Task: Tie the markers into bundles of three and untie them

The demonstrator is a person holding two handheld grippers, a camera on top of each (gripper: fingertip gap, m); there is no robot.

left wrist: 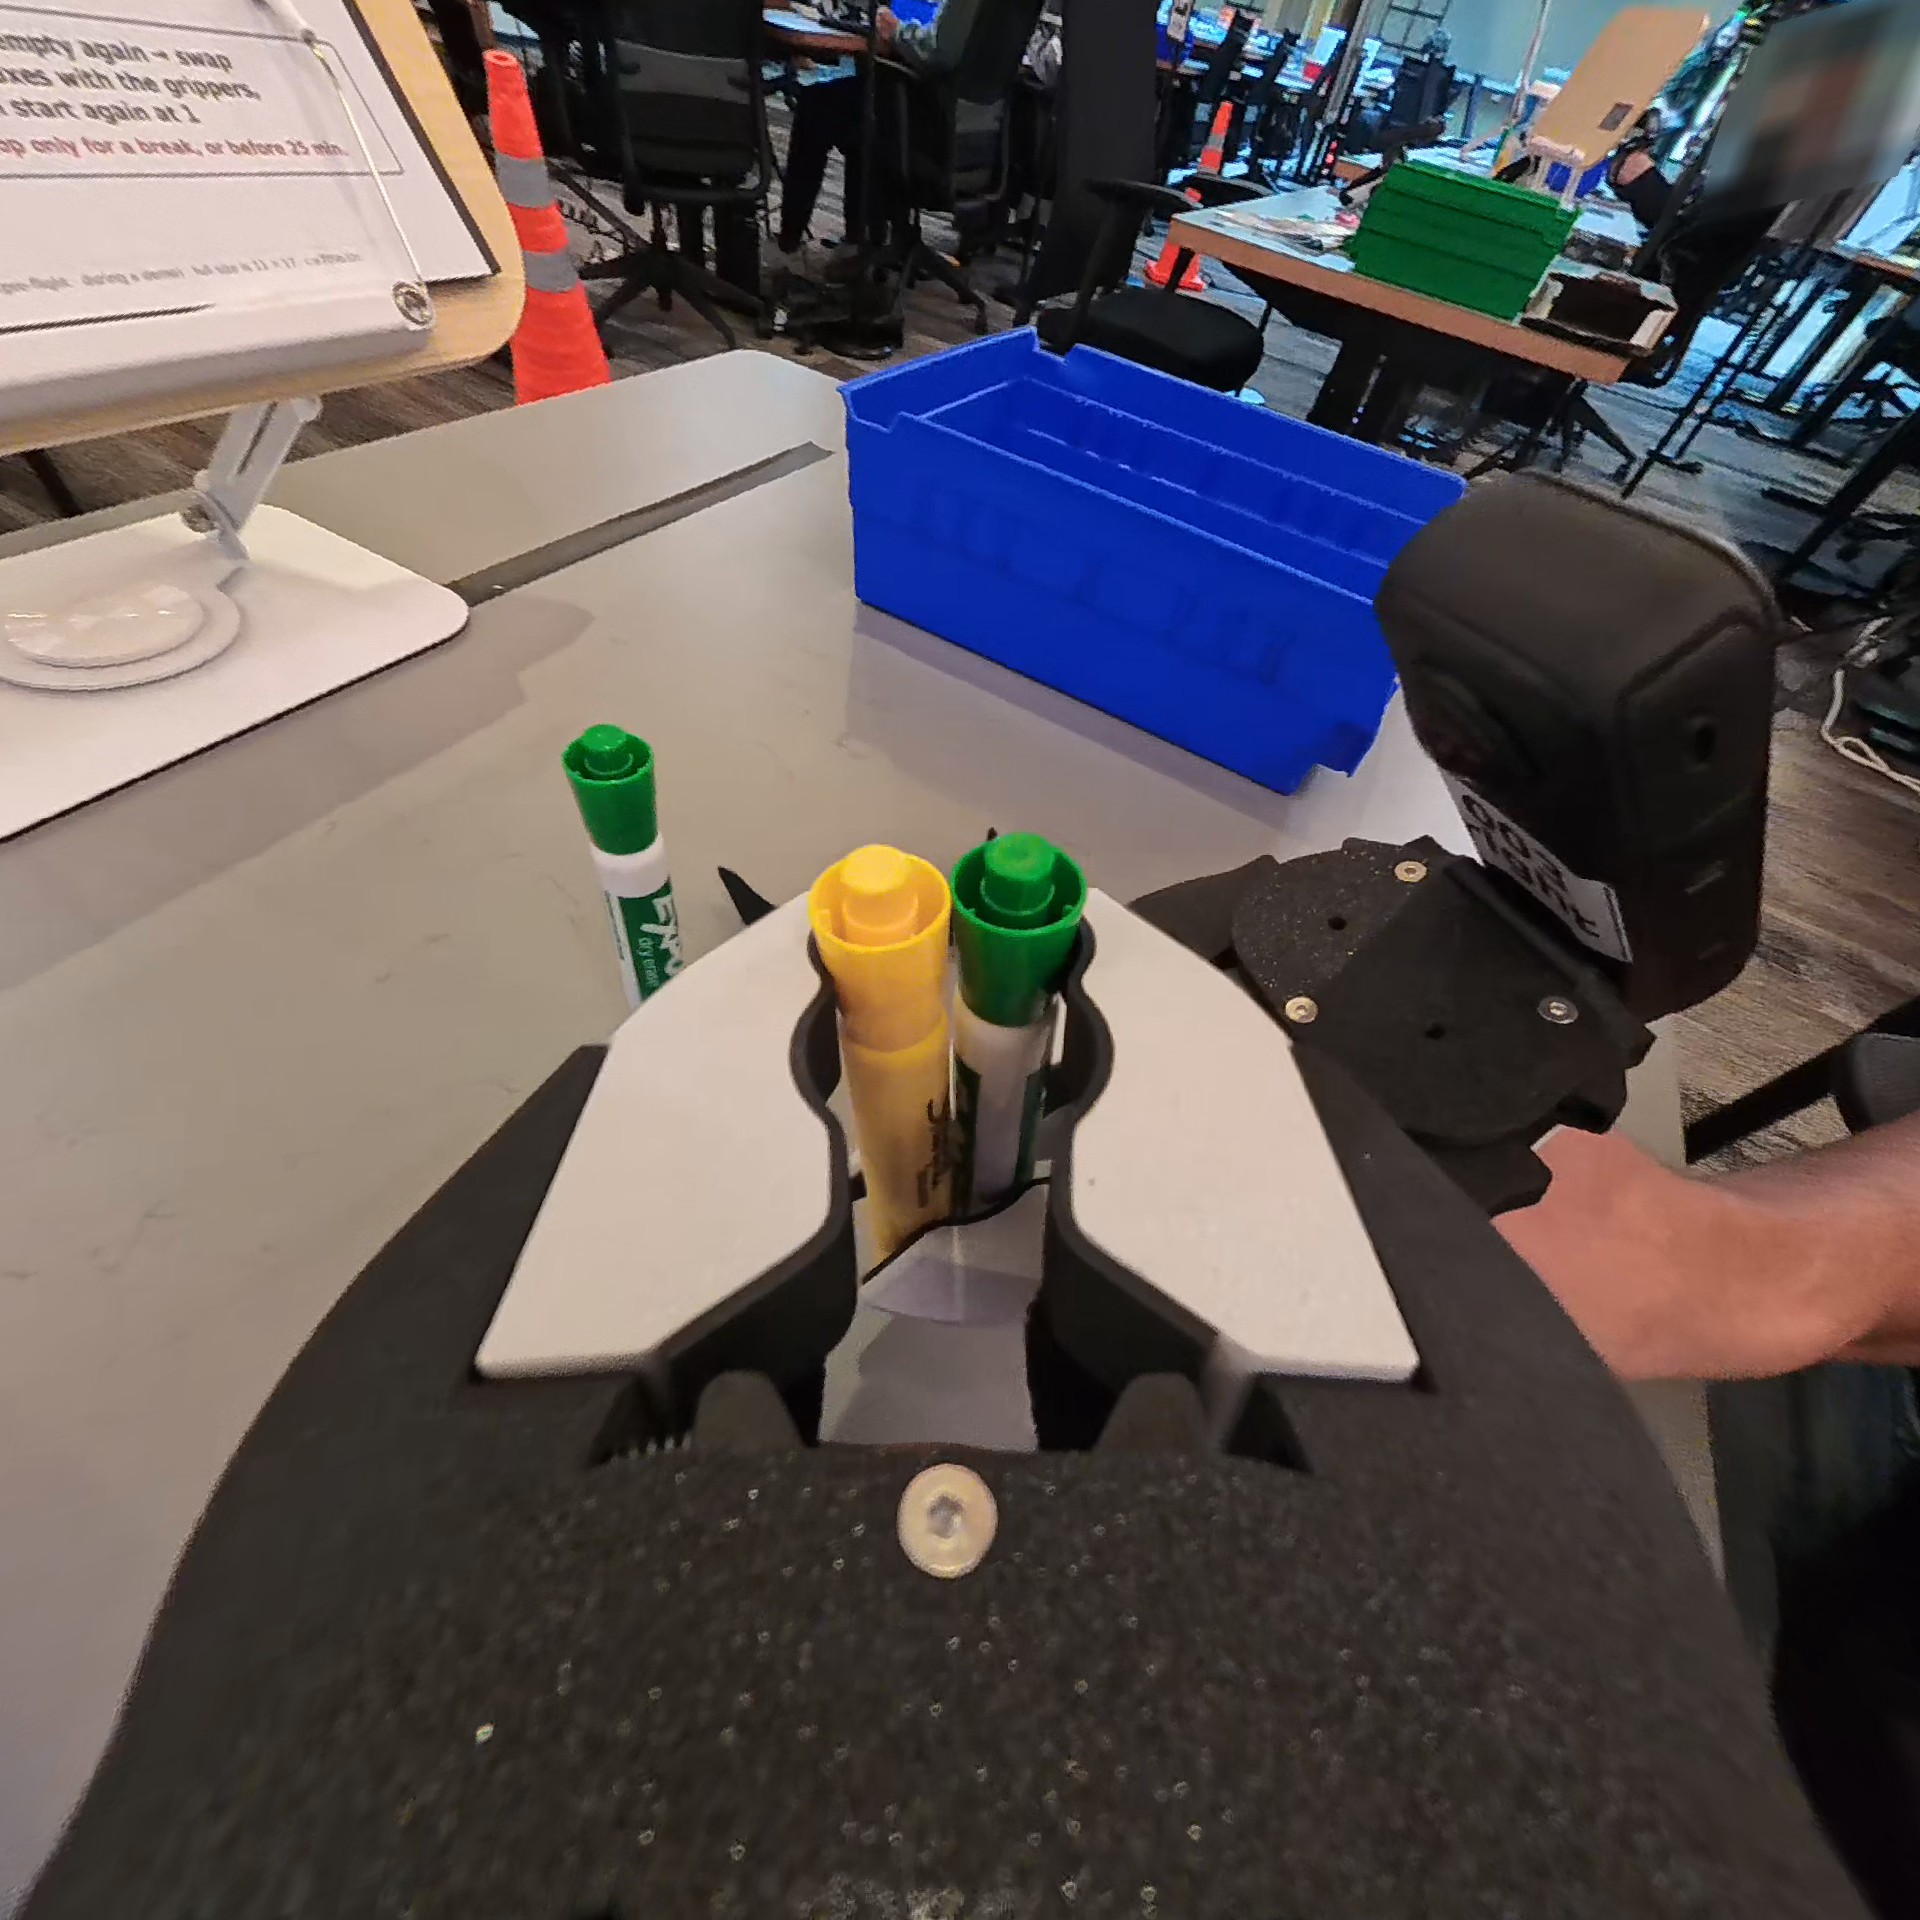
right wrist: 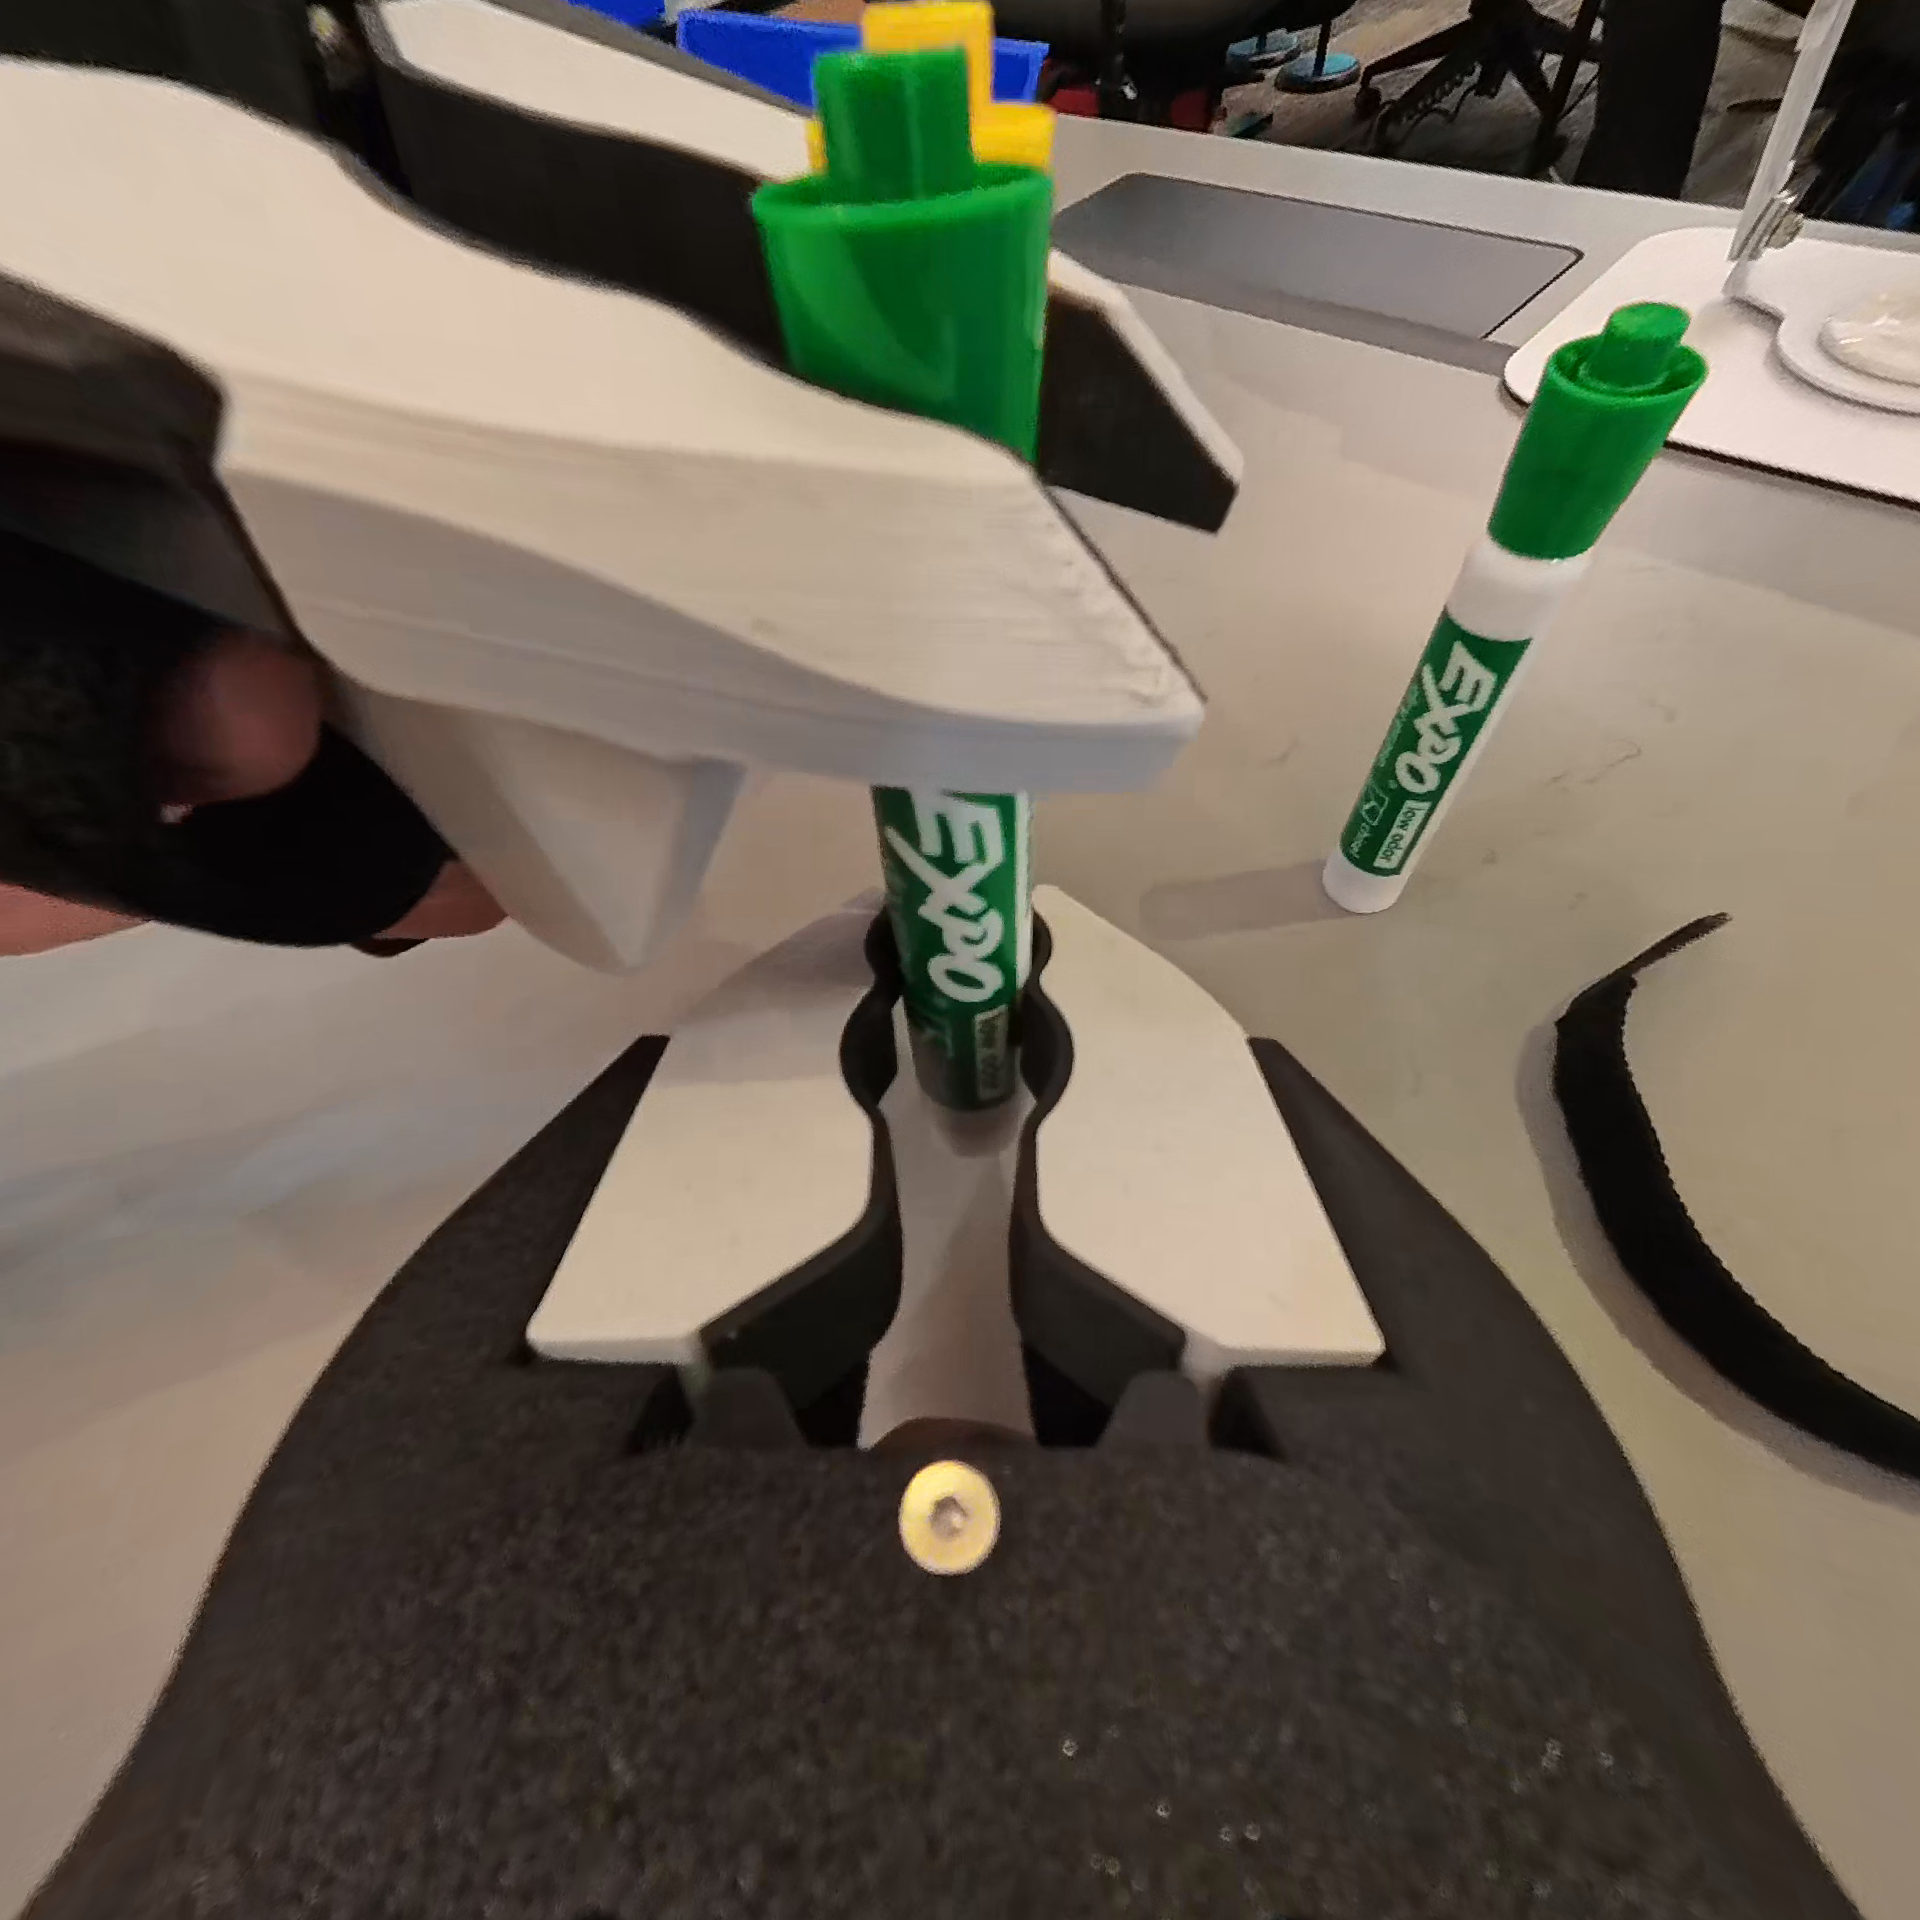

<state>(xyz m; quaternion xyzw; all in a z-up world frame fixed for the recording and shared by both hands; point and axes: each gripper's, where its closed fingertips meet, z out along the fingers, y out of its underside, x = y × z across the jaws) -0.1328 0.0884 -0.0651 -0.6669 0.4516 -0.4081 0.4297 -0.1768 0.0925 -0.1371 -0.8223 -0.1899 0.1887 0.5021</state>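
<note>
Sitting in a busy workroom with desks, chairs and an orange cone (left wrist: 540, 239) behind, on a pale grey table (left wrist: 312, 1039).

Left wrist view: pinching a yellow marker (left wrist: 883, 997) and a green marker (left wrist: 1013, 987) side by side, touching, both upright with caps up, inside the rounded notch of the left gripper (left wrist: 948, 1049), fingers pressed in on the pair. Standing alone just beyond and to the left of the gripper, apart from it, a second green marker (left wrist: 623, 852), cap up, partly hidden behind the left finger. Resting farther back on the table, a blue bin (left wrist: 1122, 582). Sitting at far left, a white document stand (left wrist: 208, 582) carrying a printed sheet. Showing at right, close beside the held pair, the right gripper (left wrist: 1403, 977), held by a hand (left wrist: 1745, 1268).

Right wrist view: closing the right gripper (right wrist: 956, 1039) round the lower barrel of the green marker (right wrist: 951, 935), fingers drawn in against it near its base. Clamping the same marker higher up, just under the cap, the left gripper (right wrist: 935, 436), reaching in from the left, with the yellow marker (right wrist: 997, 114) peeking out behind the green cap. Standing tilted at right, well apart from both grippers, the second green marker (right wrist: 1496, 623). Lying curved on the table at the right edge, a black strap (right wrist: 1662, 1226), untouched.
</note>
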